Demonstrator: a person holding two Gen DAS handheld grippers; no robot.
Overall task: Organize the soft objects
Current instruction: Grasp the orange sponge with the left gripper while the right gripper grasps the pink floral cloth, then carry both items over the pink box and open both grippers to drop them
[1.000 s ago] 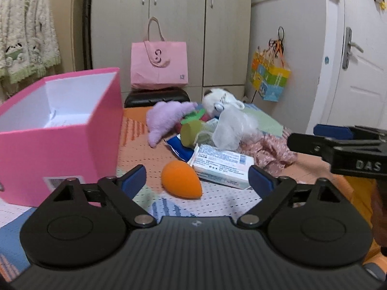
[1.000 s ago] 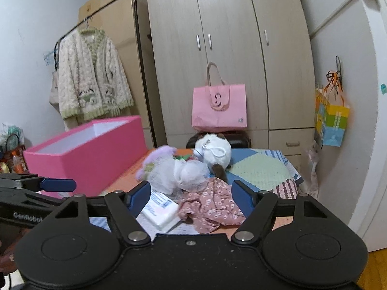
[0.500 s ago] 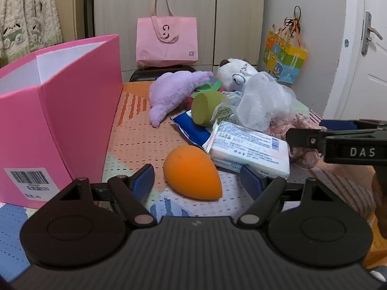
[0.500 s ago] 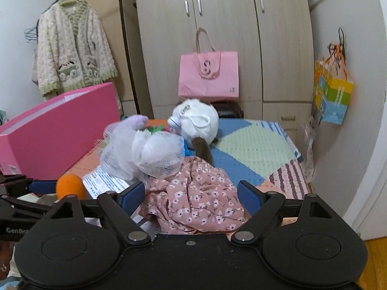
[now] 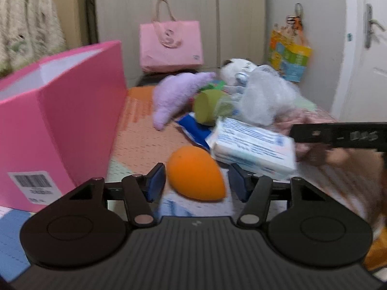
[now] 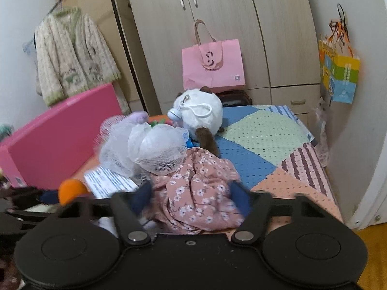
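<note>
An orange egg-shaped sponge (image 5: 196,172) lies on the patterned mat between the open fingers of my left gripper (image 5: 197,184), with gaps on both sides. It also shows in the right wrist view (image 6: 72,189). My right gripper (image 6: 191,197) is open, its fingers on either side of a pink floral cloth (image 6: 198,193). An open pink box (image 5: 55,120) stands at the left. A purple plush (image 5: 176,96), a white plush (image 6: 200,113), a white mesh puff (image 6: 150,147) and a tissue pack (image 5: 254,147) lie in a pile.
A green foam roll (image 5: 208,105) and a blue packet (image 5: 196,130) lie in the pile. A pink bag (image 6: 212,66) stands before the wardrobe. A colourful bag (image 6: 339,77) hangs on the right wall. The mat's right edge (image 6: 324,169) drops to the floor.
Both grippers have moved forward and down. The left one has narrowed around the orange sponge; the right one now straddles the floral cloth.
</note>
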